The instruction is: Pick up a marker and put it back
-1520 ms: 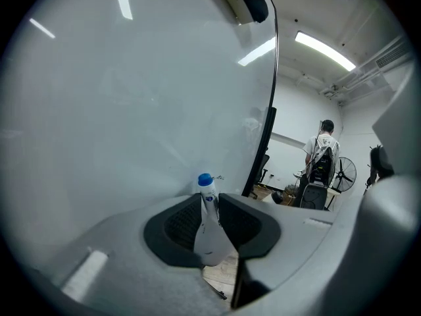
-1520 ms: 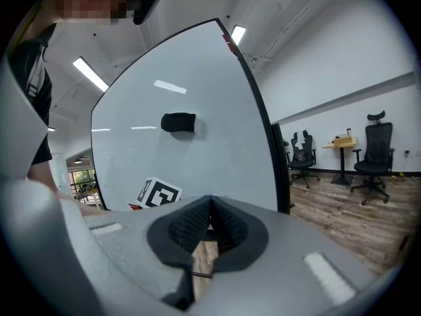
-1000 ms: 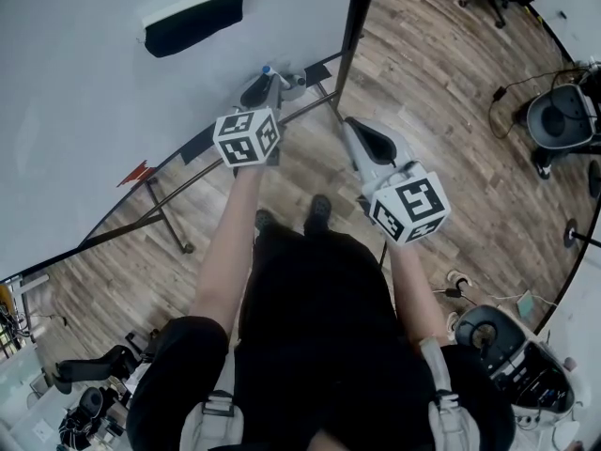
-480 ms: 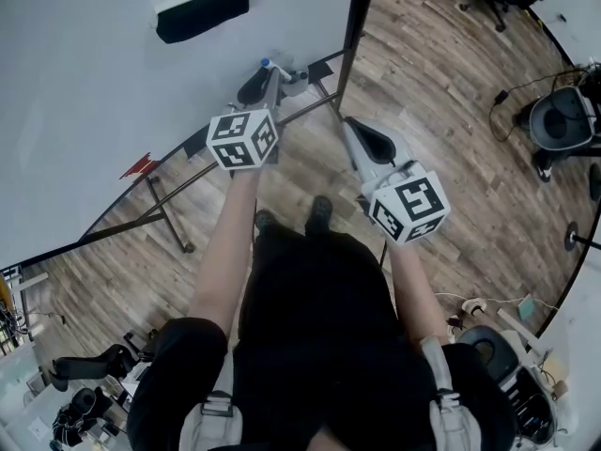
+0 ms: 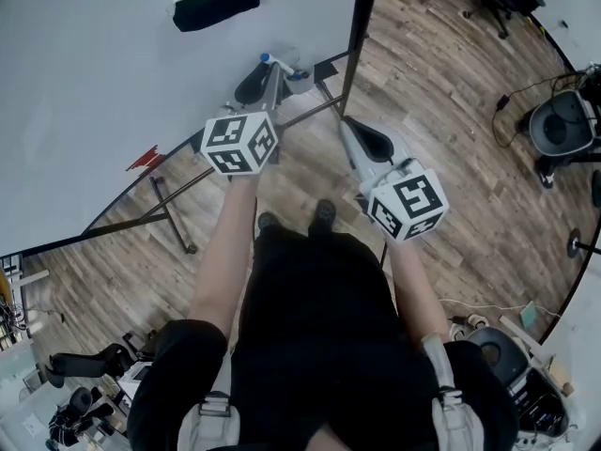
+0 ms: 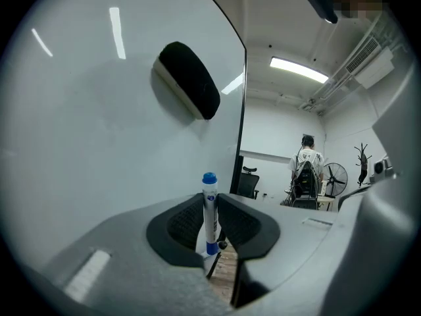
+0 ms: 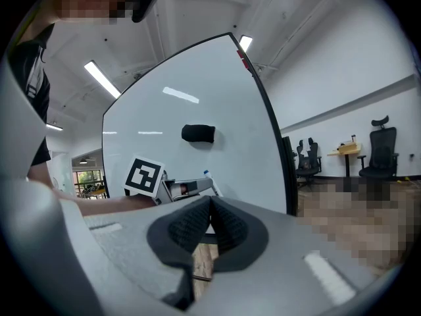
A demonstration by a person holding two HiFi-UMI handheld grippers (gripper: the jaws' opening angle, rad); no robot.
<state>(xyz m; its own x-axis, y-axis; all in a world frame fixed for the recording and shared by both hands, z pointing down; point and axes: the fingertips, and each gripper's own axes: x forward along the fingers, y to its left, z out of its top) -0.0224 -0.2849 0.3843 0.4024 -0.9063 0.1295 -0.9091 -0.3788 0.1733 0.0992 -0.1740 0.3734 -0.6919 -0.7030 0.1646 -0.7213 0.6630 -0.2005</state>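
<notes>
- the right hand-held gripper (image 5: 368,141) is held low in front of the person's body, its marker cube (image 5: 406,208) toward the camera; in the right gripper view (image 7: 209,226) its two black pads meet with nothing between them.
- the left hand-held gripper (image 5: 266,81) reaches further forward, toward the lower edge of the whiteboard (image 5: 94,111), with its own marker cube (image 5: 239,143) just behind the jaws.
- in the left gripper view the left hand-held gripper (image 6: 210,219) is clamped on a whiteboard marker (image 6: 209,212), which stands upright between the ribbed pads.
- the whiteboard marker has a white barrel, a blue cap at the top and a blue band at the lower end; the cap rises above the pads.
- from the head view the marker's blue tip (image 5: 270,63) shows just past the left jaws, close beside the board's bottom edge.
- a black eraser (image 5: 216,3) sticks to the board face, higher up and well apart from the marker.
- the board stands on a dark metal frame (image 5: 169,205) over a wooden plank floor (image 5: 441,111).
- far behind the board's edge, a person with a backpack (image 6: 306,170) stands facing away, near a standing fan (image 6: 335,176).
</notes>
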